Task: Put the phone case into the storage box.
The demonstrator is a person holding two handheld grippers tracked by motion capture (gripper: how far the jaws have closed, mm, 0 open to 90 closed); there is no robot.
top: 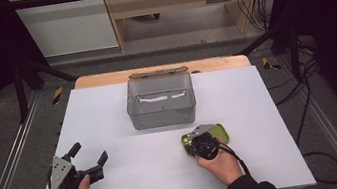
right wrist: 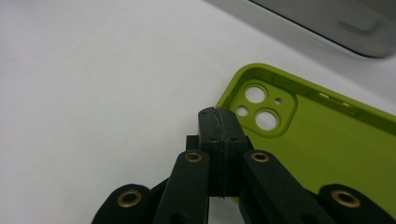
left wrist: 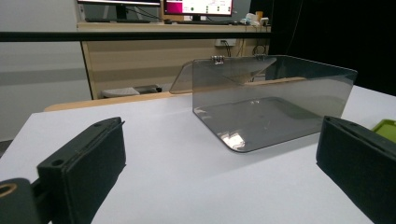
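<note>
- A white table [top: 144,179] stands in front of the person, with a strip of bare wood showing along its far edge.
- Toward the far middle of the table sits a clear grey plastic box [top: 160,103], its hinged lid [top: 158,72] swung open and leaning back behind it. From the left gripper view the box [left wrist: 271,100] looks see-through, and I cannot make out anything solid lying in it.
- The left gripper [top: 88,159] is held low at the near left corner of the table, well apart from the box. Its jaws are spread wide with only bare tabletop between them; the left gripper view shows the two black pads far apart at either edge.
- The right gripper [top: 203,142] is at the near right of the table, pointing down at a lime-green phone case [top: 215,132] that lies flat just in front of the box.
- In the right gripper view the case [right wrist: 327,140] lies with its inside facing up, the camera cut-outs at the corner nearest the jaws.
- The right gripper [right wrist: 219,122] has its jaws pressed together, pad against pad, right at the edge of the case by that corner. Whether the rim is pinched between them I cannot tell; the tips look clenched with no gap.
- A corner of the box shows at the top of that view, close to the case but not touching it.
</note>
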